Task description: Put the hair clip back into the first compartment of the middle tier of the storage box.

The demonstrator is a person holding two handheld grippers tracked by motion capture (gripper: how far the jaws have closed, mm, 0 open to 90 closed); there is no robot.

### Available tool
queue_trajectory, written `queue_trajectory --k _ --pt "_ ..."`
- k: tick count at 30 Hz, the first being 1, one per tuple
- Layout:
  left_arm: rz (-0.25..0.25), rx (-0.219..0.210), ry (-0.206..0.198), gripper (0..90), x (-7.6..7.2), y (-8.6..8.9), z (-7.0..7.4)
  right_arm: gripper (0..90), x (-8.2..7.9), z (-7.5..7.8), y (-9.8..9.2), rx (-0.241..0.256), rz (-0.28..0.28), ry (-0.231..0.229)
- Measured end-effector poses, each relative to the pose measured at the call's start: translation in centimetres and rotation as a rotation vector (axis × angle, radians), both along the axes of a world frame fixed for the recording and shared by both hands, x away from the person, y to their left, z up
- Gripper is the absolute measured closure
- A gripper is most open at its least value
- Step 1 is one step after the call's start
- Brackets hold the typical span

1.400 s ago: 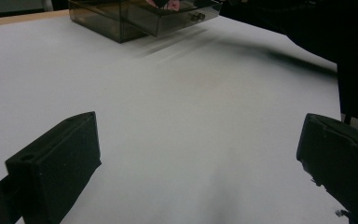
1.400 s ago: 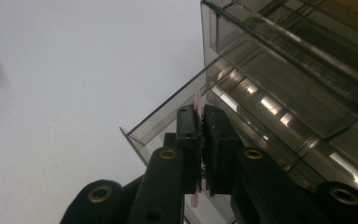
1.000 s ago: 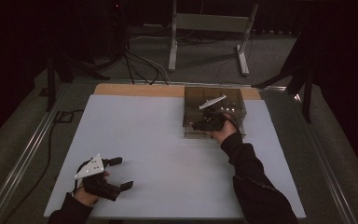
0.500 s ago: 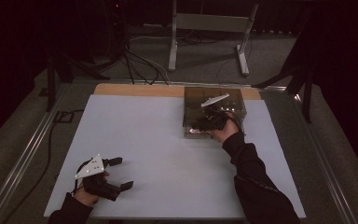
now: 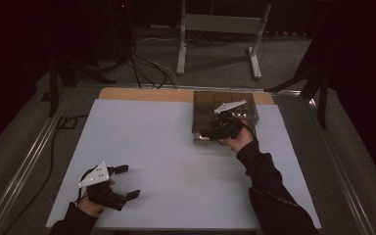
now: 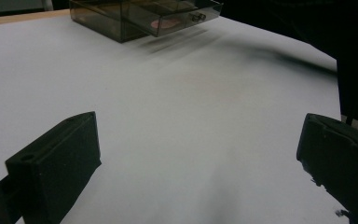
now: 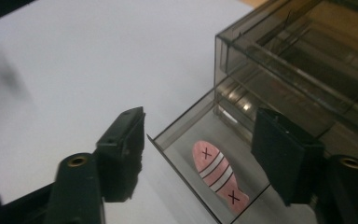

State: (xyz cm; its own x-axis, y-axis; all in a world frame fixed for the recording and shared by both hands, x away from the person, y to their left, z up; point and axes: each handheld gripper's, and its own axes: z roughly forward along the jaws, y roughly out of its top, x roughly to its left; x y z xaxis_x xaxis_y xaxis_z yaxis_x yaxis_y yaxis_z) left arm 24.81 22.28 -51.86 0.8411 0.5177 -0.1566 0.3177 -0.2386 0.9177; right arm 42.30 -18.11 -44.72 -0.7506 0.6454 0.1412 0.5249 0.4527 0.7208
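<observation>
the right gripper hangs with jaws spread wide above the pulled-out drawer of a smoky clear box, at about one o'clock on the white table. in the drawer we see a pink fish-shaped piece, striped and marked with two crosses, lying flat. the left gripper rests at seven o'clock, jaws released, grasping nothing.
</observation>
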Motion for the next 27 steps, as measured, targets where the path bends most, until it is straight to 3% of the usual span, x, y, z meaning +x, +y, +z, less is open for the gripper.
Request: queue_trajectory --k 14,20,23,25,27 --pt "0.002 -0.001 0.003 0.4 0.0 -0.1 0.0 17.5 -1.6 1.7 0.0 0.067 -0.020 -0.035" --pt "0.009 -0.014 0.009 0.4 0.2 -0.1 0.0 13.1 -2.2 2.1 0.0 0.087 0.020 -0.028" --pt "0.006 -0.011 0.013 0.4 0.3 -0.2 0.0 9.2 -2.5 2.1 0.2 0.091 0.038 -0.025" --pt "0.005 -0.011 0.013 0.4 0.3 -0.2 -0.1 1.5 -2.8 2.1 0.3 0.079 0.041 -0.036" --pt "0.005 -0.011 0.015 0.4 0.4 -0.2 -0.1 1.4 -3.0 2.2 0.4 0.084 0.043 -0.040"
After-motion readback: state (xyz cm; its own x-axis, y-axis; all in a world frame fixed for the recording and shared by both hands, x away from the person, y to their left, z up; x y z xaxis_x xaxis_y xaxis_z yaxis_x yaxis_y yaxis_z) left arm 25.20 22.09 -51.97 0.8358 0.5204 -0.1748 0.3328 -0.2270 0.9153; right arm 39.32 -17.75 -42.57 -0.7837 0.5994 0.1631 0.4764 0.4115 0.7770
